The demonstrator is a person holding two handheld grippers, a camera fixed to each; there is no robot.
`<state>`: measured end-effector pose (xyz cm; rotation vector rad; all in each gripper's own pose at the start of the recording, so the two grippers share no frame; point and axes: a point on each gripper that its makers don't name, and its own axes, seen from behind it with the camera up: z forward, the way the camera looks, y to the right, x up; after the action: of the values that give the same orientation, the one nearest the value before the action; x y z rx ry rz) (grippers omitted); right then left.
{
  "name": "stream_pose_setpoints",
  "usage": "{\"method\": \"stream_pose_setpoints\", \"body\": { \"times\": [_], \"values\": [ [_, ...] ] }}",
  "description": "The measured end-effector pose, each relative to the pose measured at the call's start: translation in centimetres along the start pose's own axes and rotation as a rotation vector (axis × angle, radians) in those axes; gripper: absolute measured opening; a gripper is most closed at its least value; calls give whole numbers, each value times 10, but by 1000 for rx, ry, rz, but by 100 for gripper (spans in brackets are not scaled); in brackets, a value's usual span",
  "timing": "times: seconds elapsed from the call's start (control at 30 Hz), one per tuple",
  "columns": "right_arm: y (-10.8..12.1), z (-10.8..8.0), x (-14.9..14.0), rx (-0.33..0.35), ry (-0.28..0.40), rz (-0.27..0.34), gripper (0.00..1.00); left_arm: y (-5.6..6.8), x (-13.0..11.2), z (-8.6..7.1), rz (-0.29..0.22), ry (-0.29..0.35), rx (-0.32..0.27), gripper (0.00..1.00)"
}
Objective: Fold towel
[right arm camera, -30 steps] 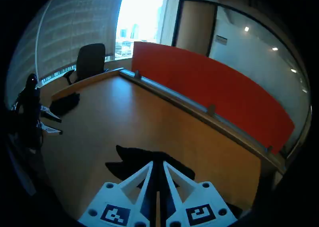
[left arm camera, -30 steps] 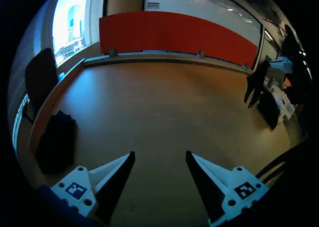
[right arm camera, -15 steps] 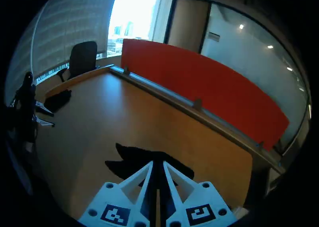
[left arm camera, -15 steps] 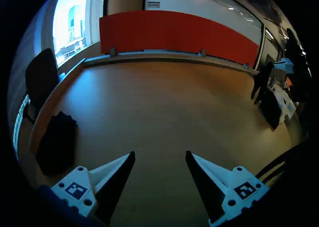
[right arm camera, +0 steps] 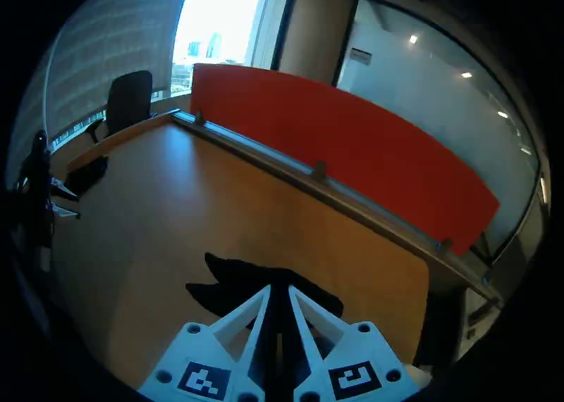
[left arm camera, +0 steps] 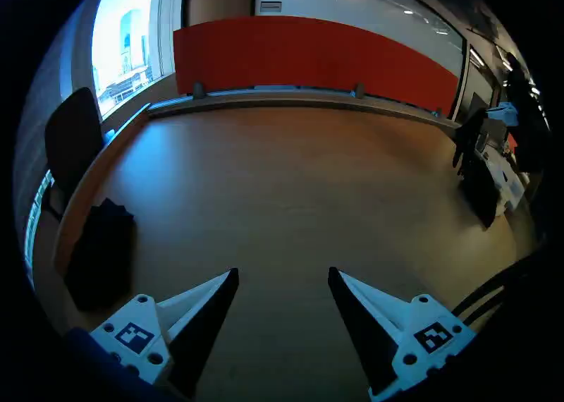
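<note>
My right gripper (right arm camera: 279, 293) is shut on a dark towel (right arm camera: 233, 283), whose cloth spreads out to both sides of the closed fingers above the wooden table (right arm camera: 176, 204). In the left gripper view that dark towel (left arm camera: 468, 135) hangs at the far right, over the table's edge. My left gripper (left arm camera: 282, 275) stands open over the bare table (left arm camera: 296, 169) with nothing between its fingers. A second dark towel (left arm camera: 101, 250) lies bunched at the table's left edge, left of my left fingers. The right gripper view shows this second towel (right arm camera: 88, 176) far left, by my left gripper (right arm camera: 62, 199).
A red partition (left arm camera: 310, 53) runs along the table's far edge, with a rail in front of it. A black office chair (left arm camera: 70, 137) stands by the bright window (left arm camera: 127, 42) at the left. Cluttered items and a person's dark shape (left arm camera: 522, 113) sit far right.
The right gripper has swung so that its view turns rightward, the towel still in it. In the left gripper view the hanging towel has drifted farther right. My left gripper has stayed put.
</note>
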<state>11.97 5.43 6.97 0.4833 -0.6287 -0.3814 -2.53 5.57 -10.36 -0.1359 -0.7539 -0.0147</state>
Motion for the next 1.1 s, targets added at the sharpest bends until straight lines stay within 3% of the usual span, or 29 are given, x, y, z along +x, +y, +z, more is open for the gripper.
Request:
{"method": "stream_pose_setpoints", "body": {
  "times": [0.67, 1.1],
  "values": [
    [75, -2, -18, -82, -46, 12, 6, 6, 4, 2, 12, -9, 16, 94],
    [97, 2, -29, -96, -68, 29, 6, 10, 9, 4, 22, -12, 21, 94]
  ]
}}
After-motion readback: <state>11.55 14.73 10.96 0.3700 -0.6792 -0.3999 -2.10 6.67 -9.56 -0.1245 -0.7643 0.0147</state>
